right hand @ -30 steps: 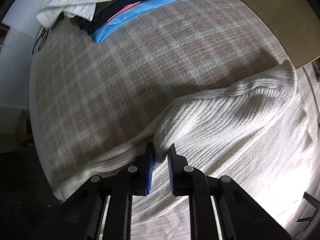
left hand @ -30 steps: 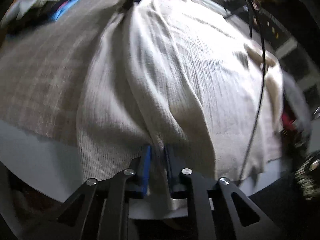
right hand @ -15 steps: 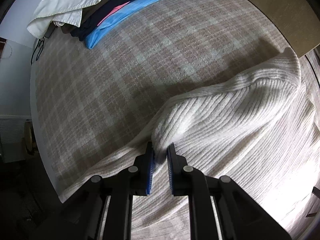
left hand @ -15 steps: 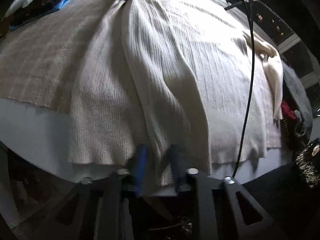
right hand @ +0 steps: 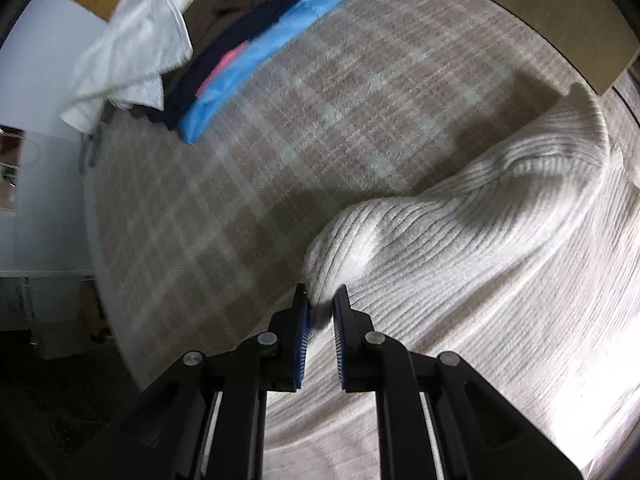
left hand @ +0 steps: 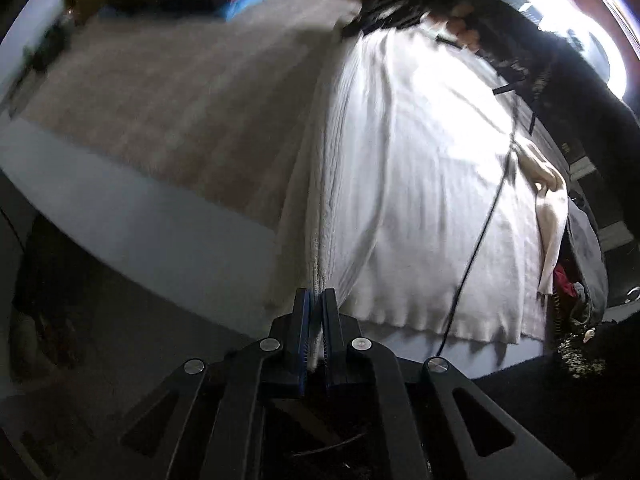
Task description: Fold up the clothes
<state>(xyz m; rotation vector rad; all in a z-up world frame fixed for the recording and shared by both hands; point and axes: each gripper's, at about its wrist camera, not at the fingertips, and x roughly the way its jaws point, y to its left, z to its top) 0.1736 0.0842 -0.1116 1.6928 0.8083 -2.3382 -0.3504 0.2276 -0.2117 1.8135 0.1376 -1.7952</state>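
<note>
A cream ribbed knit sweater lies spread on a plaid blanket over a bed. My left gripper is shut on a fold at the sweater's hem edge, lifted off the bed's near edge. My right gripper is shut on a raised fold of the same sweater farther up, with the knit bunched into a ridge. The right gripper and the person's hand show at the top of the left wrist view.
A pile of clothes, white, dark navy and blue, lies at the blanket's far end. A black cable hangs across the sweater. The bed's white edge drops to a dark floor. More clothes lie at right.
Both grippers have pulled the pinched sweater edge sideways and up, so the fold is taut between them. The left gripper has backed away past the bed's edge.
</note>
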